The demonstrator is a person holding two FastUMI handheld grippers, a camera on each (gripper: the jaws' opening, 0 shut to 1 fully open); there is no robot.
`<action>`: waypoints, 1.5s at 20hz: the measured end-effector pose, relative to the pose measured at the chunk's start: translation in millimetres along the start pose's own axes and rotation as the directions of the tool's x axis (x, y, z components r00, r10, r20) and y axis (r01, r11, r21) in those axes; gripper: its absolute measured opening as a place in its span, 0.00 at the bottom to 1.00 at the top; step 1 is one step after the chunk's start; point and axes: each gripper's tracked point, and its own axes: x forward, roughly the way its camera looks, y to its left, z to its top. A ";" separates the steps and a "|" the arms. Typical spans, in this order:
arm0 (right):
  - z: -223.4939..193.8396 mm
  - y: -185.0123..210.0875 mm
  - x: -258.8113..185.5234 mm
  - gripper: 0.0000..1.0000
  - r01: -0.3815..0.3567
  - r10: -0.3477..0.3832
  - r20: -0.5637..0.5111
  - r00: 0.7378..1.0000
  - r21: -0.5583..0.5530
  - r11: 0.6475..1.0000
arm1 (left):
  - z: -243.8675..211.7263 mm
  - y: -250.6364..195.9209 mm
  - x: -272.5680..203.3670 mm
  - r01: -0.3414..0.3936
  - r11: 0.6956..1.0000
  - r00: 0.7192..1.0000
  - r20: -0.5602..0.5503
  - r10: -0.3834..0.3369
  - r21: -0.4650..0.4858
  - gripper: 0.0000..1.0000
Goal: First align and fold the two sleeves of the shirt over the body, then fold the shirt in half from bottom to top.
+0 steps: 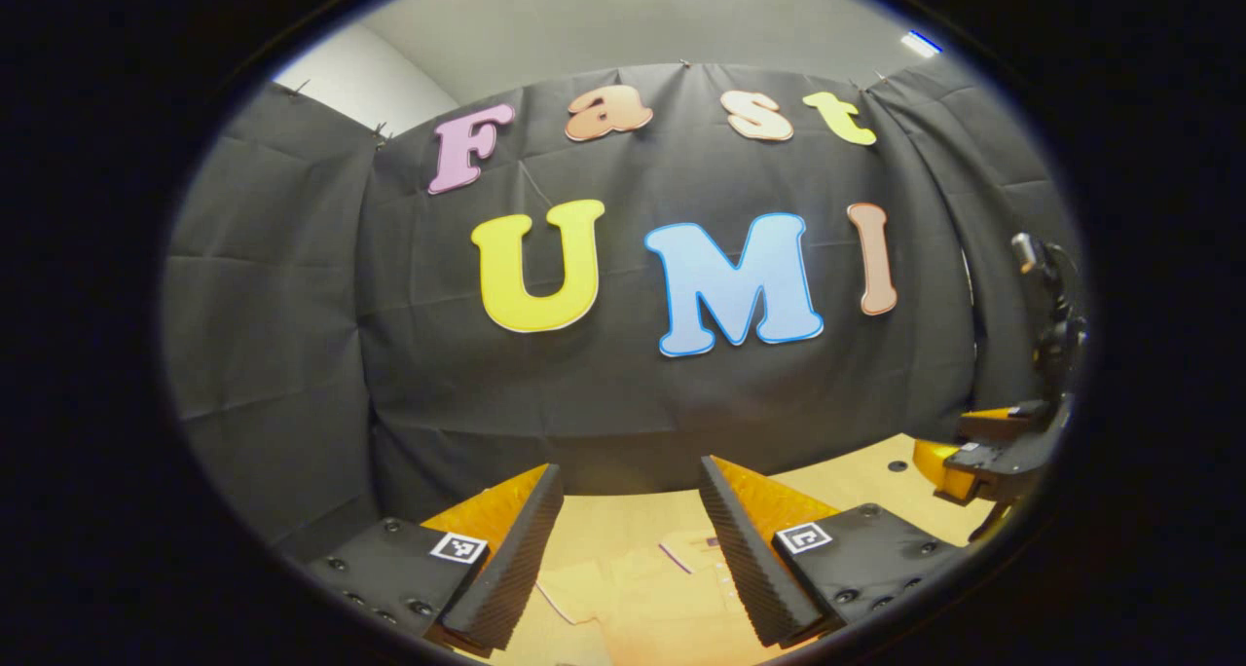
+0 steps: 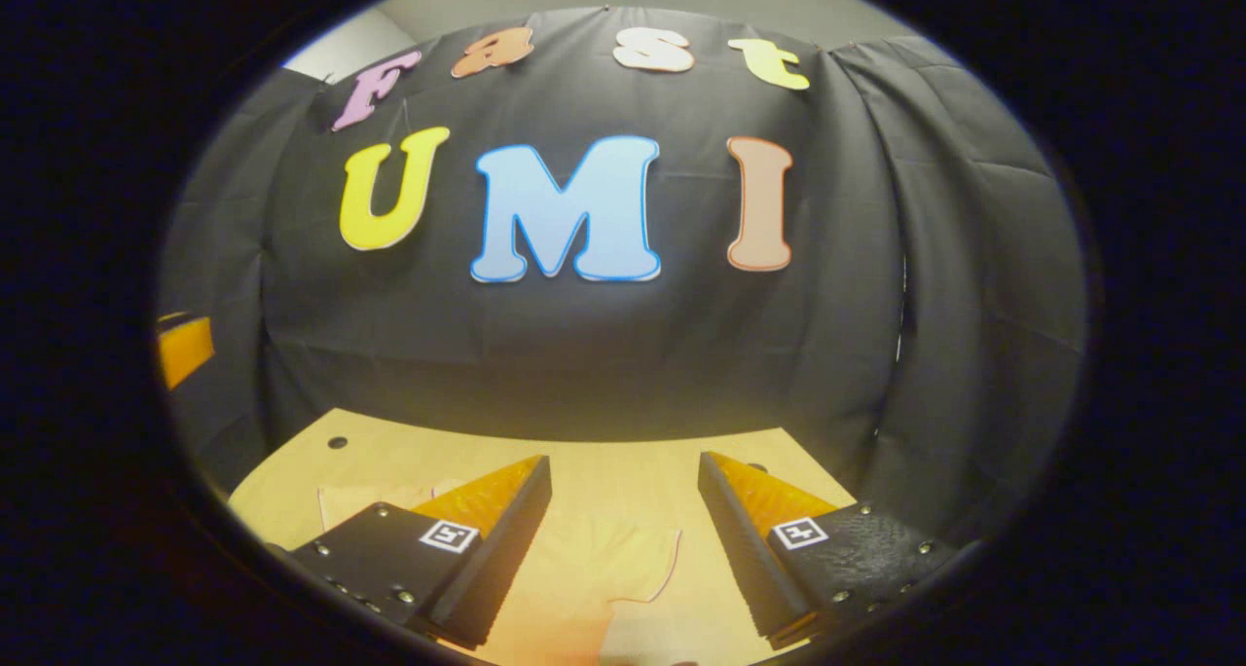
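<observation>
A pale yellowish shirt (image 1: 633,588) lies flat on the wooden table (image 1: 847,486), seen low between my left gripper's fingers. My left gripper (image 1: 631,486) is open and held above the cloth, gripping nothing. In the right gripper view the shirt (image 2: 594,569) shows a sleeve edge and a curved hem below my right gripper (image 2: 623,476), which is open and empty as well. The right gripper (image 1: 1003,447) also appears at the right edge of the left gripper view, over the table.
Black cloth walls close the booth behind and on both sides of the table (image 2: 623,457). A small dark hole (image 2: 337,442) marks the tabletop at the far left, and another hole (image 1: 897,466) sits near the far right.
</observation>
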 end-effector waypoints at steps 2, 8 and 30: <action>-22.4 -7.3 19.4 0.94 0.000 0.002 -0.068 0.998 0.027 1.000 | -1.4 4.9 -2.9 -0.009 1.000 1.000 -0.004 0.009 0.000 0.93; -99.6 -26.9 59.0 0.94 0.020 -0.005 -0.268 0.963 0.052 0.998 | -9.6 17.6 -3.5 -0.040 0.999 0.999 -0.030 0.040 0.011 0.99; -247.8 -42.0 121.5 0.90 0.040 0.007 -0.617 0.787 0.062 0.997 | -42.6 37.0 15.3 -0.111 0.994 0.987 -0.119 0.112 0.009 0.92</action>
